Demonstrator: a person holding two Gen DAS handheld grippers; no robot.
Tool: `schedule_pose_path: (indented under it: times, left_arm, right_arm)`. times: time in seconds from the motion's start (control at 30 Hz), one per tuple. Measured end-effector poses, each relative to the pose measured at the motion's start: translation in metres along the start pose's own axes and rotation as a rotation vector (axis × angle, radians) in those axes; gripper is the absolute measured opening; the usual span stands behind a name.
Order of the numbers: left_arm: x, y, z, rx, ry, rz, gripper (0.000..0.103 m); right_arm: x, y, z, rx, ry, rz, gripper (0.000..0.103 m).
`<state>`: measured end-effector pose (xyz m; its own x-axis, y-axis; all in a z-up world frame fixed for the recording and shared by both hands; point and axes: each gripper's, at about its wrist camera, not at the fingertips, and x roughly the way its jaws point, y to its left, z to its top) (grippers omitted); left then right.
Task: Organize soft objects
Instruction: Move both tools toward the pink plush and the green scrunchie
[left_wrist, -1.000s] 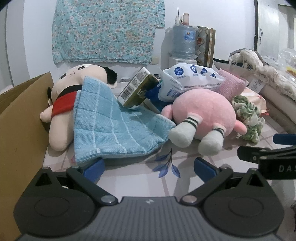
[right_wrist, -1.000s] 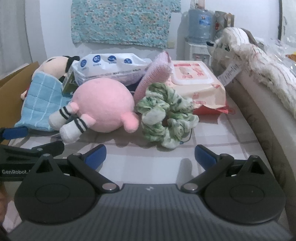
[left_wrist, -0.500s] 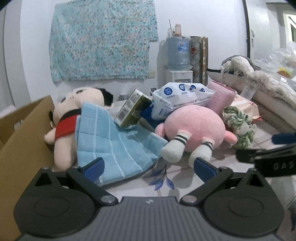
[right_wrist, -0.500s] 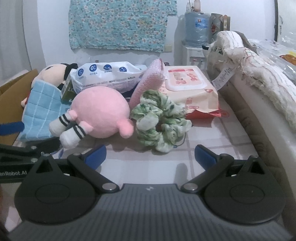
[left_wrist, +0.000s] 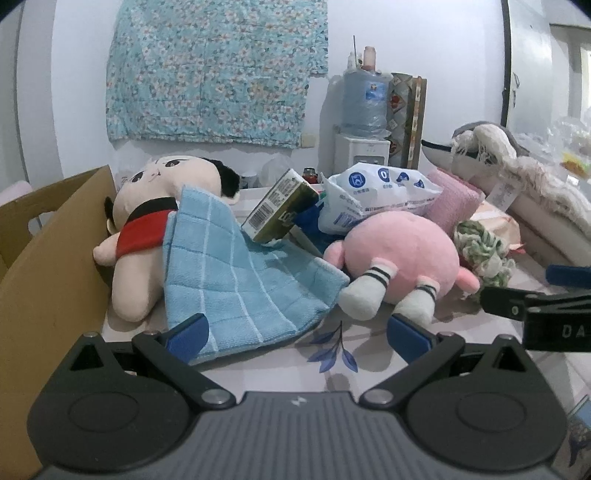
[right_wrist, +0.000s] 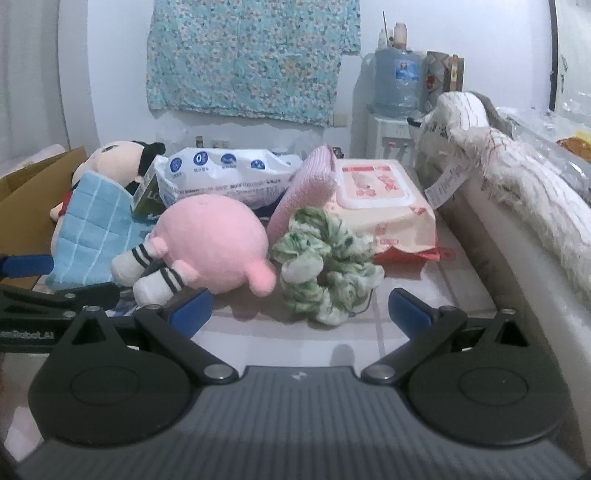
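Both claws wide and empty — left gripper (left_wrist: 297, 330) near blue towel (left_wrist: 236, 273), so green box (left_wrist: 280, 212) resting on it could be toppled if towel is pulled.

Pink plush (left_wrist: 399, 254) on its side beside green scrunchie (right_wrist: 325, 266); blue towel (left_wrist: 236, 273) draped over doll (left_wrist: 147, 221).

towel (left_wrist: 236, 273) drapes over doll (left_wrist: 147, 221), left of round plush (left_wrist: 399, 251); scrunchie (right_wrist: 325, 266) lies right.

Your left gripper (left_wrist: 297, 334) hung wide open over the table (left_wrist: 369, 354) — its left finger (left_wrist: 188, 332) against the blue towel (left_wrist: 236, 273), which draped the doll (left_wrist: 147, 221); the pink plush (left_wrist: 399, 254) lay just beside.
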<state>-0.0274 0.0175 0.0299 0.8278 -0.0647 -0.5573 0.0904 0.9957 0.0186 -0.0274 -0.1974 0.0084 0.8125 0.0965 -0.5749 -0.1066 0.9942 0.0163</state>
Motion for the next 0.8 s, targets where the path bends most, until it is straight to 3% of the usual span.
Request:
schedule_pose_path:
  times: [0.43,0.67,0.8]
  left_arm:
    - [0.001,-0.012,0.005,0.040,-0.047,0.015,0.103]
    - [0.011,0.001,0.002,-0.011,0.019,-0.007,0.099]
    - [0.010,0.005,0.002,-0.019,0.007,-0.030,0.098]
  right_arm:
    - [-0.004,-0.010,0.000,0.044,0.002,-0.012,0.102]
    - [-0.001,-0.006,0.000,0.034,0.002,0.001,0.102]
    - [0.001,-0.006,0.002,0.035,-0.013,0.007,0.102]
